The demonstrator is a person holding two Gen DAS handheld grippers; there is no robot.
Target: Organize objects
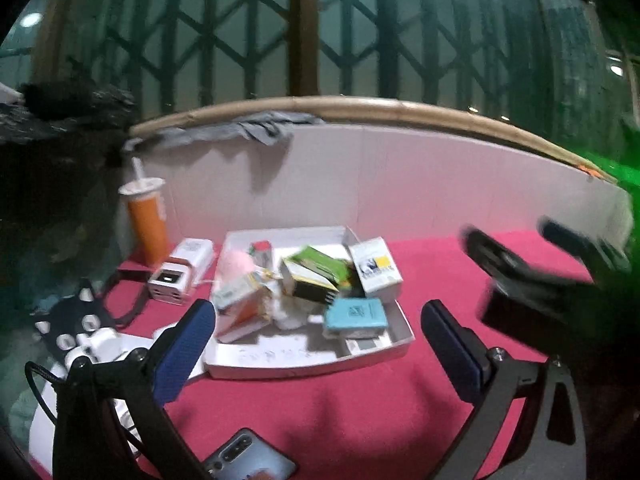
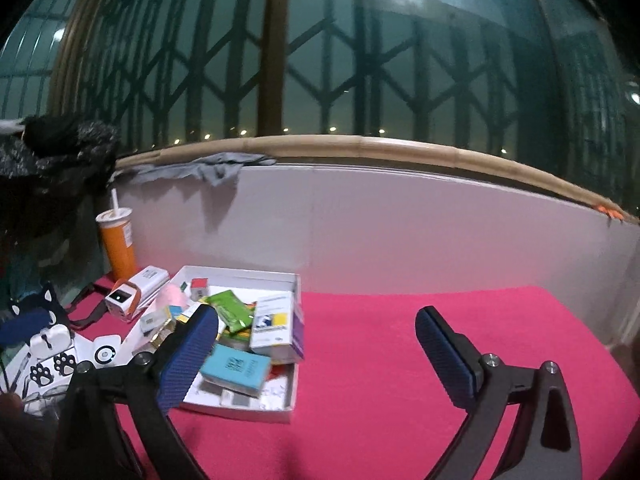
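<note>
Both the left gripper [image 1: 318, 322] and the right gripper [image 2: 316, 328] stand wide apart, holding nothing. At centre-left, the white cardboard tray [image 2: 240, 410] holds small boxes, among them a teal box [image 2: 234, 370].

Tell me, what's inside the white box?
The white box holds a jumble: a teal box, a green packet, a white carton. Whatever lies beneath them is covered.
</note>
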